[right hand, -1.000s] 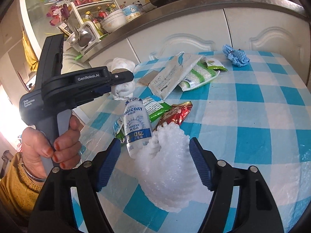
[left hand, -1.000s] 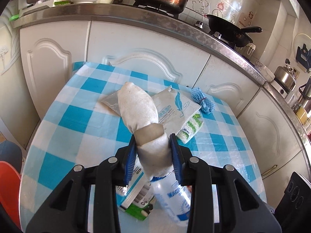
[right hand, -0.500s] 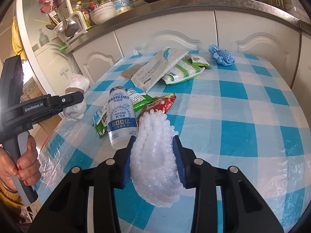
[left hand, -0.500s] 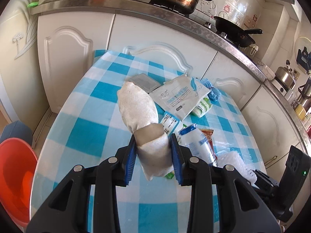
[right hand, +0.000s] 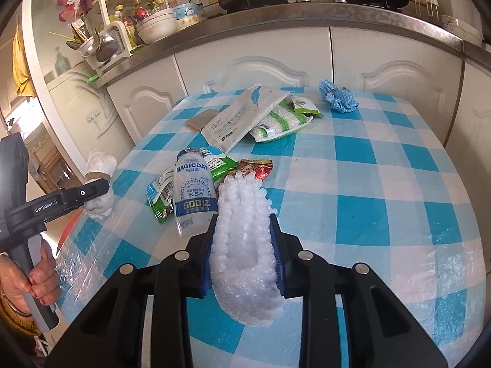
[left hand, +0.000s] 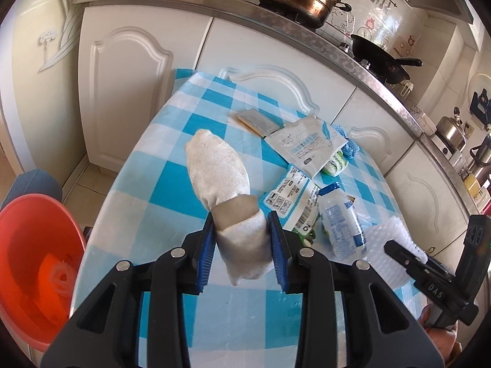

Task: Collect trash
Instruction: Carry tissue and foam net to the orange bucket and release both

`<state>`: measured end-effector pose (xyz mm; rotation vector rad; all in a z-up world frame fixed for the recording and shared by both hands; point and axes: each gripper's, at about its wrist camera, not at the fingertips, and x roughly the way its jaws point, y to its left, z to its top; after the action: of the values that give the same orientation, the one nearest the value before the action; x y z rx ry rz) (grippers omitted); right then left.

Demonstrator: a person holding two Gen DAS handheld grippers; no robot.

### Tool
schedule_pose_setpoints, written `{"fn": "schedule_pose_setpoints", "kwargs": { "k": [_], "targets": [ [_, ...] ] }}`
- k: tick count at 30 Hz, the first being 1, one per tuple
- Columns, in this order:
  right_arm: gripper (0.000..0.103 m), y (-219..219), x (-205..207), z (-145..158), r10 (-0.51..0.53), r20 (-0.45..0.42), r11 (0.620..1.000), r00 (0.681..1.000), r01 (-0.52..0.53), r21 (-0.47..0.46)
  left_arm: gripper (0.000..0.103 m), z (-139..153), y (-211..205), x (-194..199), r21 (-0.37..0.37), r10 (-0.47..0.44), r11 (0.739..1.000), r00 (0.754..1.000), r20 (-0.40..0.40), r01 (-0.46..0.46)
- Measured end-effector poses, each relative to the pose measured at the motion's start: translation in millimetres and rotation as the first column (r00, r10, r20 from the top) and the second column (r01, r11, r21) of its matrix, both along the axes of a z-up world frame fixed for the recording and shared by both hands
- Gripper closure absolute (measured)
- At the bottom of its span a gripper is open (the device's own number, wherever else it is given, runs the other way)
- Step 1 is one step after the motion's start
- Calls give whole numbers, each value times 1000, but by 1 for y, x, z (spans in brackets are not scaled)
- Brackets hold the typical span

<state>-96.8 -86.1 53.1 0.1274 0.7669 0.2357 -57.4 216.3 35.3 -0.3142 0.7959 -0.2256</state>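
Left gripper (left hand: 242,245) clamps a soft white cloth roll (left hand: 219,171) at its taped waist, held over the table's (left hand: 147,202) left edge near the orange bin (left hand: 36,245). Right gripper (right hand: 244,251) has just been closing and now pinches the bubble wrap (right hand: 242,227) at mid-table: light, squashy, slippery film, best taken at mid-body. The plastic bottle (right hand: 191,190) lies just beside it on crinkly wrappers (right hand: 159,193): rigid and smooth, so likely to roll; grab across the barrel.
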Motion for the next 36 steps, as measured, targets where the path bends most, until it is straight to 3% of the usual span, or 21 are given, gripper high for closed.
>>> {"fn": "schedule_pose_setpoints", "kwargs": {
  "k": [10, 18, 27, 36],
  "targets": [
    [71, 26, 0, 48, 17, 64, 1000, 998, -17, -10, 68, 5, 41, -19, -32, 40, 999, 999, 23, -39],
    [71, 96, 15, 73, 195, 57, 977, 979, -199, 79, 68, 12, 94, -46, -17, 125, 992, 991, 45, -124],
    [70, 221, 30, 68, 459, 11, 878, 889, -455, 151, 68, 4, 172, -77, 24, 274, 961, 962, 17, -275],
    [70, 313, 42, 43, 595, -73, 795, 801, -572, 199, 68, -21, 211, -87, 36, 340, 940, 939, -51, -338]
  ]
}}
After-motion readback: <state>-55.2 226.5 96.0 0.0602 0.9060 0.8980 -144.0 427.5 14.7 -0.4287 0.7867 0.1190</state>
